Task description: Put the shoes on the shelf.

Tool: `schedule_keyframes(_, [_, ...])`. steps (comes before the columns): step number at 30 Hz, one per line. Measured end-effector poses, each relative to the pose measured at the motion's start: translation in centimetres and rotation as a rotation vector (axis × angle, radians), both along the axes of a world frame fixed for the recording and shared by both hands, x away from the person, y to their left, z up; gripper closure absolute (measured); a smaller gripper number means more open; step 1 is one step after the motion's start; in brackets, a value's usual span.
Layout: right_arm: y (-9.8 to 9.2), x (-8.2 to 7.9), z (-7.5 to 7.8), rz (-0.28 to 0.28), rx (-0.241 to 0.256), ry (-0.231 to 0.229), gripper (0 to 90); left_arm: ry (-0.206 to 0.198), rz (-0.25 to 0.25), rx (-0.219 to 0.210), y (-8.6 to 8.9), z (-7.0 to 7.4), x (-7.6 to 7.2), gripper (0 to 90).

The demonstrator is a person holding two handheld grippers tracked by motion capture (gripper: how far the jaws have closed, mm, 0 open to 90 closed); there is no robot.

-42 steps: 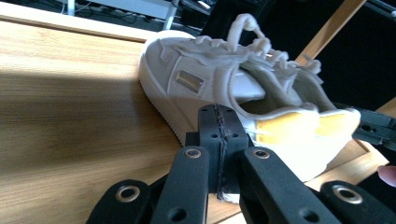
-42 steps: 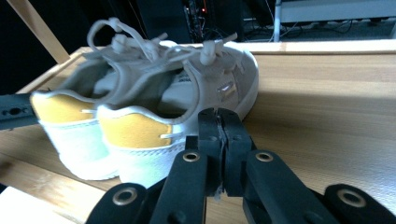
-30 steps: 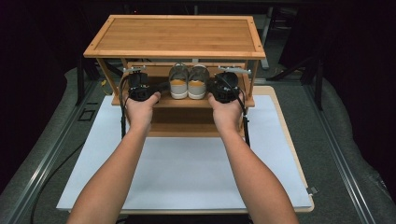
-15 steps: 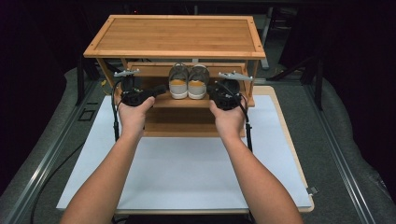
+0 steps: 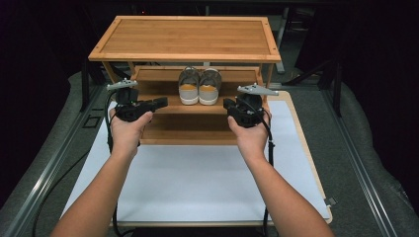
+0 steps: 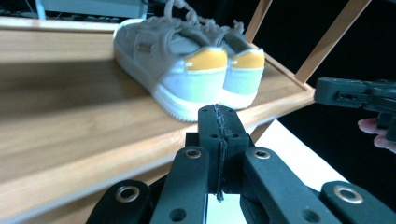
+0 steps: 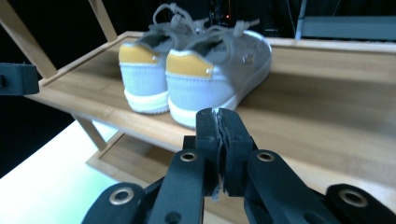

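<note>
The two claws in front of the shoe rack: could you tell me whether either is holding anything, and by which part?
Nothing is held. The left claw and the right claw are both shut on nothing, short of the pair of shoes on the middle shelf.

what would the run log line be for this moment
left hand-held gripper: shut, empty | right hand-held gripper: shut, empty | pair of shoes: middle shelf of rack, heels out, untouched, between the grippers

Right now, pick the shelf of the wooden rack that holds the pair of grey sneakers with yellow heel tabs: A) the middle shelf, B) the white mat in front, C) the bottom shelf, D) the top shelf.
A: the pair of grey sneakers with yellow heel tabs stands on the middle shelf of the wooden rack, heels towards the person.
</note>
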State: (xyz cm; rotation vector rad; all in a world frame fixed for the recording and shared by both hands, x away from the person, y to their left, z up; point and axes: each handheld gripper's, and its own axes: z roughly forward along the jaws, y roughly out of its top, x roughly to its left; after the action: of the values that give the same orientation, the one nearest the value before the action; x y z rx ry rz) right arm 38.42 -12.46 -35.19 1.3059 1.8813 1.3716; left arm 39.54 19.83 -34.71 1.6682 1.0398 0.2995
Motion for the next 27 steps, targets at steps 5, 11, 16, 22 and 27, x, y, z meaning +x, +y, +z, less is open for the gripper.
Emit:
schedule_keyframes(5, [-0.5,-1.2,-0.8,0.007,-0.011,0.012,87.5,0.001,-0.014,0.004,1.4,-1.0,-1.3,89.7])
schedule_keyframes(11, [-1.9,-2.8,-1.9,0.013,-0.004,0.031,87.3,-0.007,-0.011,0.010,3.4,-2.2,-3.2,89.7])
schedule_keyframes(16, [-3.3,-4.3,-2.8,0.009,0.001,0.036,87.3,-0.013,-0.024,0.029,4.1,-3.1,-4.5,89.6])
schedule_keyframes(22, [-4.3,-6.4,-4.9,0.014,-0.022,0.053,87.4,-0.009,-0.039,0.067,4.2,-5.0,-5.8,89.1])
schedule_keyframes(27, [-5.1,-8.1,-7.6,0.005,-0.009,0.069,86.9,0.003,-0.055,0.057,4.3,-7.2,-7.1,88.5])
